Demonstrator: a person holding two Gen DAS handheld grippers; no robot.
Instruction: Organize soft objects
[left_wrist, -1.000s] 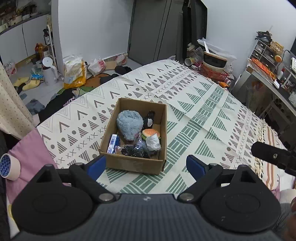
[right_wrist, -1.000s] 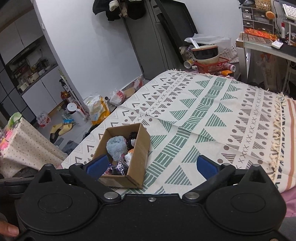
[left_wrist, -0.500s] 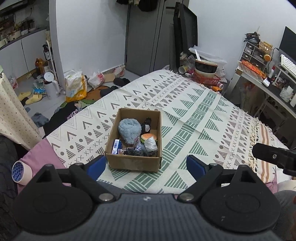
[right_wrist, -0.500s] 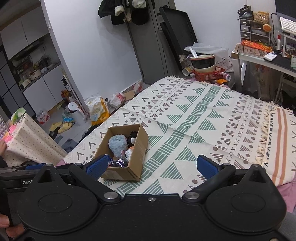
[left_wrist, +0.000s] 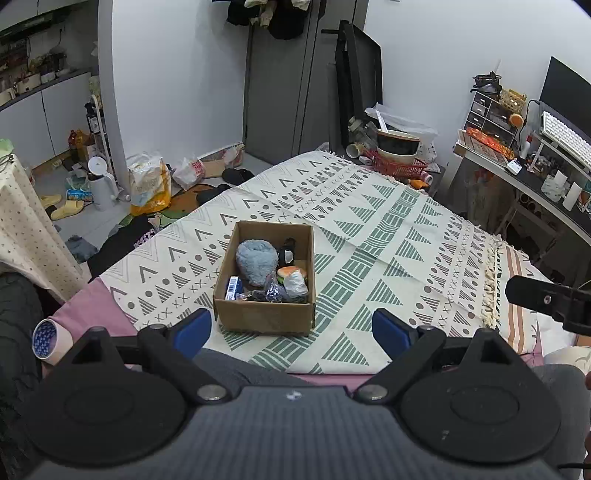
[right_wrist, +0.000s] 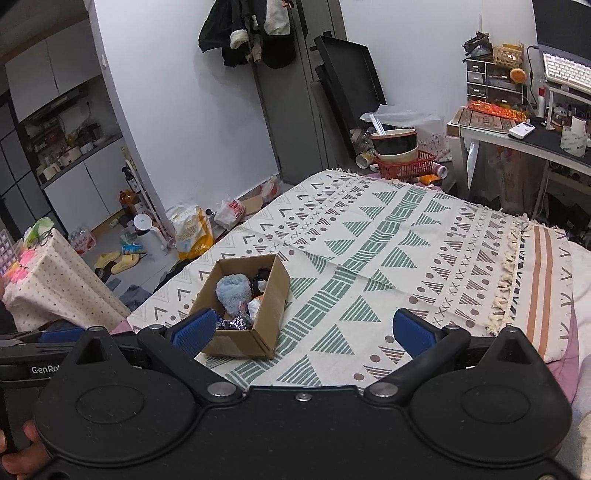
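A: Item one, cardboard box (left_wrist: 264, 317)?
B: On the patterned blanket (left_wrist: 388, 236). Inside the box: blue fluffy toy (left_wrist: 256, 261), burger toy (left_wrist: 291, 273), other small pieces.
A: Tongs?
B: Left tongs (left_wrist: 291, 328) and right tongs (right_wrist: 303, 326) both spread, empty, short of the box.

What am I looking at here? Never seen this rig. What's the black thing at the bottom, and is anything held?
Not a robot: a person holds a two-finger tool in each hand, each with a fisheye camera looking along its fingers. The black shape is the tool body. The left tool and right tool are both open, blue pads apart, holding nothing. On the patterned blanket sits an open cardboard box containing a fluffy blue toy and other small items. The right view shows the same box from its right.
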